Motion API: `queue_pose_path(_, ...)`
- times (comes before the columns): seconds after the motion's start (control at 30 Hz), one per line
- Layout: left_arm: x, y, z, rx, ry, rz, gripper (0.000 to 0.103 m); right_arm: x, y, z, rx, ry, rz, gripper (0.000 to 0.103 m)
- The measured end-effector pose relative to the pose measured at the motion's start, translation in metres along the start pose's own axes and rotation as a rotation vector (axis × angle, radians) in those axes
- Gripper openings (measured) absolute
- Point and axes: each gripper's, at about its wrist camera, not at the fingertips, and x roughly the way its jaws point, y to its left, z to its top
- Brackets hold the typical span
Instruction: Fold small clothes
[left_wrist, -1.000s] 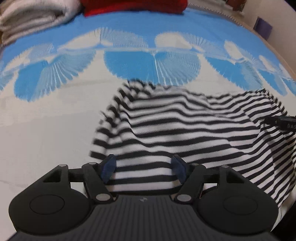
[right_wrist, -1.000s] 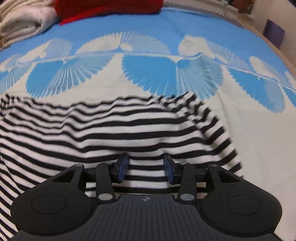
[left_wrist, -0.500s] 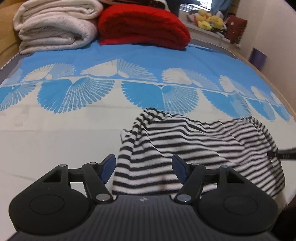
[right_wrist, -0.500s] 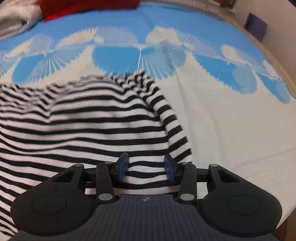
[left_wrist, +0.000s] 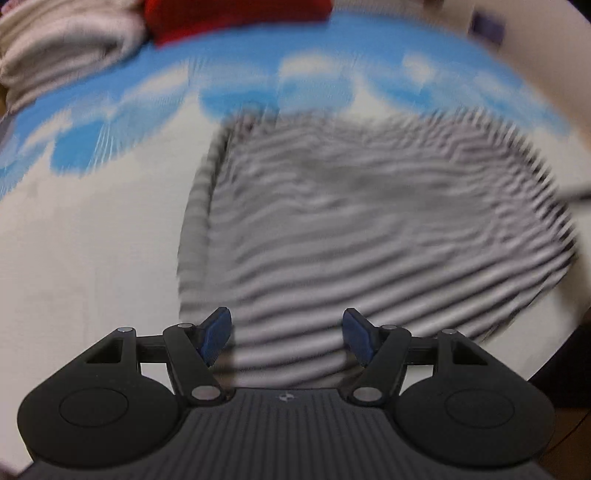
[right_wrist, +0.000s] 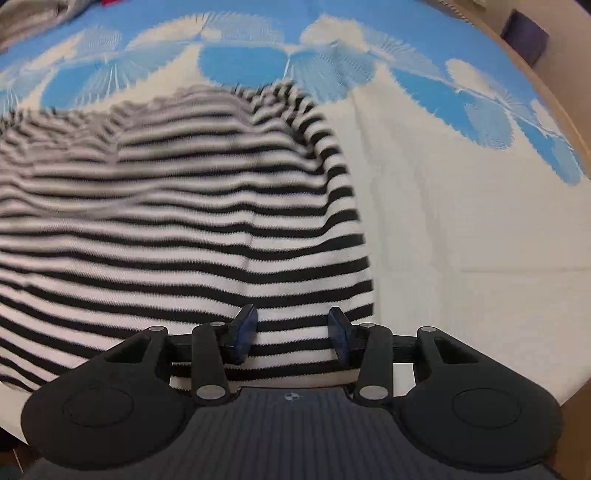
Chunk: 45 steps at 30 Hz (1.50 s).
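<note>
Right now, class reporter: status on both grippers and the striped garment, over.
Left gripper open, right gripper open, both empty. Striped garment rumpled on bedspread. Nothing in the way.

Striped garment (right_wrist: 177, 221), black and white, spread over blue-and-white bedspread (right_wrist: 461, 221). Right gripper (right_wrist: 292, 332) above its near right edge, blue pads (right_wrist: 245, 328) apart, cloth beneath. Garment's left part blurred.
</note>
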Motion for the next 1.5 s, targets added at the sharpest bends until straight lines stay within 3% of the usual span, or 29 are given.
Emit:
queue_pose_path(0.07, 0.004, 0.004, -0.005, -0.034, 0.017, 0.009, 0.072, -0.023, -0.006, 0.003, 0.034, -0.098, 0.017, 0.044)
queue_pose_path(0.2, -0.019, 0.009, -0.006, -0.103, -0.102, 0.021, 0.072, -0.069, -0.017, 0.003, 0.11, -0.259, 0.064, 0.045)
queue_pose_path(0.33, -0.035, 0.003, -0.012, -0.14, -0.177, 0.02, 0.077, -0.096, -0.018, -0.008, 0.142, -0.349, 0.125, 0.045)
queue_pose_path(0.53, -0.051, -0.017, -0.026, -0.145, -0.27, 0.08, 0.077, -0.105, -0.012, -0.036, 0.146, -0.388, 0.156, 0.045)
queue_pose_path(0.67, -0.058, -0.018, -0.033, -0.198, -0.3, 0.117, 0.077, -0.101, -0.01, -0.054, 0.142, -0.398, 0.118, 0.045)
queue_pose_path(0.8, -0.065, -0.013, -0.035, -0.261, -0.32, 0.093, 0.077, -0.096, -0.009, -0.053, 0.142, -0.38, 0.111, 0.045)
queue_pose_path(0.87, -0.066, -0.008, -0.035, -0.301, -0.315, 0.07, 0.075, -0.095, -0.006, -0.053, 0.121, -0.389, 0.098, 0.045)
queue_pose_path(0.97, -0.064, -0.005, -0.037, -0.333, -0.294, 0.067, 0.061, -0.094, -0.003, -0.052, 0.111, -0.386, 0.107, 0.045)
queue_pose_path(1.03, -0.06, -0.002, -0.039, -0.331, -0.272, 0.079, 0.038, -0.095, 0.0, -0.052, 0.1, -0.394, 0.105, 0.045)
queue_pose_path(1.1, -0.055, 0.004, -0.042, -0.362, -0.25, 0.081, 0.031, -0.095, 0.002, -0.051, 0.094, -0.398, 0.106, 0.045)
queue_pose_path(1.3, -0.035, 0.039, -0.055, -0.568, -0.133, -0.016, 0.031, -0.094, 0.003, -0.051, 0.096, -0.389, 0.103, 0.045)
queue_pose_path(1.4, -0.017, 0.058, -0.063, -0.676, -0.029, -0.122, 0.044, -0.093, 0.003, -0.051, 0.098, -0.386, 0.094, 0.045)
queue_pose_path(1.43, -0.015, 0.063, -0.066, -0.71, -0.019, -0.13, 0.049, -0.093, 0.004, -0.051, 0.098, -0.384, 0.092, 0.045)
queue_pose_path(1.5, -0.015, 0.075, -0.072, -0.767, -0.014, -0.12, 0.049, -0.092, 0.004, -0.05, 0.104, -0.382, 0.088, 0.045)
